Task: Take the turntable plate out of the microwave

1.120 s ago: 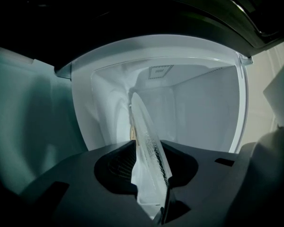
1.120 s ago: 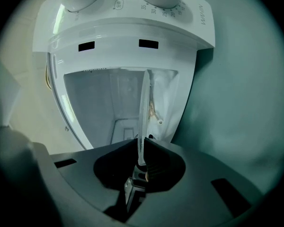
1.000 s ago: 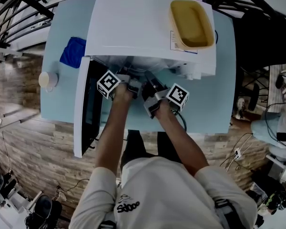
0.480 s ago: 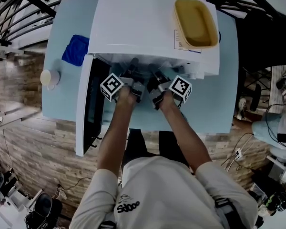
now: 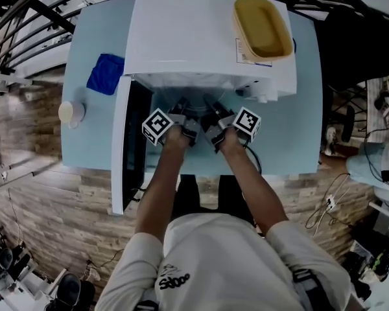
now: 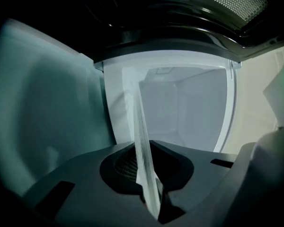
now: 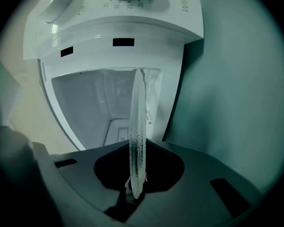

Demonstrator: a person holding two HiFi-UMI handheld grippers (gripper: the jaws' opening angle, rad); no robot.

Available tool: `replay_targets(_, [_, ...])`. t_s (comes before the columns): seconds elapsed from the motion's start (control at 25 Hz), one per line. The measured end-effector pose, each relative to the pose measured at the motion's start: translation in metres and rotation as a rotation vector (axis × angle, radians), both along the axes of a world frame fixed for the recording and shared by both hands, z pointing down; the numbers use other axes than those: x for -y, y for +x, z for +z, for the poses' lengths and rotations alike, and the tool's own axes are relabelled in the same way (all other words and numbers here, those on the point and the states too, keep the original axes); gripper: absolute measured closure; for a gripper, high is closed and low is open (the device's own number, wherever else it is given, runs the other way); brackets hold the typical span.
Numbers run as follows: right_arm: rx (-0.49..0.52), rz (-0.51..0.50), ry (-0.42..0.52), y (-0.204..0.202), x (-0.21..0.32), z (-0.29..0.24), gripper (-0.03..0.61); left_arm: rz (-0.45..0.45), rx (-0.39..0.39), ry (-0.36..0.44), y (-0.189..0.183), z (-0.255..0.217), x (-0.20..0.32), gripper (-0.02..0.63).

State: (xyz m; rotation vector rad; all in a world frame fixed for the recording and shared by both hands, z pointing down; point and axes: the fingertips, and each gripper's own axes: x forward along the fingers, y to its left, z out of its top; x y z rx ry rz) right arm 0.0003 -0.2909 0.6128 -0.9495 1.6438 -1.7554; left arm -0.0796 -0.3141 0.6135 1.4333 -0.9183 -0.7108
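Clear glass turntable plate (image 6: 143,155) hangs edge-on just outside the white microwave's (image 5: 201,37) open mouth. Looks stiff, heavy, slick and breakable, so the rim is the hold. Left gripper (image 5: 181,103) pinches it narrow; right gripper (image 5: 209,102) jaws are closing on the rim alongside.

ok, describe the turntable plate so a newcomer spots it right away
Find the white microwave on the pale blue table, door swung open. At its cavity mouth is the turntable plate: a thin clear glass disc, the only see-through thing there.
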Motion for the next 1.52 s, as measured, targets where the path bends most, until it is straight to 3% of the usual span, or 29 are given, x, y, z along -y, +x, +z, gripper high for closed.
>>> replay_targets(0.24, [-0.049,0.003,0.004,0.000,-0.008,0.000,0.555,0.035,-0.034,-0.010,0.004,0.006,-0.003,0.574])
replay_targets(0.52, [-0.024,-0.010,0.019,-0.004,-0.034,-0.003,0.555,0.067,-0.073,-0.050,0.001,-0.001,-0.027,0.577])
replay_targets(0.96, [-0.038,-0.207,0.240,0.010,-0.096,-0.076,0.549,-0.005,-0.116,0.058,0.018,-0.078,-0.107,0.581])
replay_targets(1.2, [0.015,-0.257,0.317,0.033,-0.133,-0.125,0.551,-0.035,-0.120,0.154,0.045,-0.131,-0.154,0.581])
replay_targets(1.52, [0.007,-0.292,0.383,0.060,-0.186,-0.182,0.551,-0.055,-0.103,0.250,0.072,-0.190,-0.210,0.581])
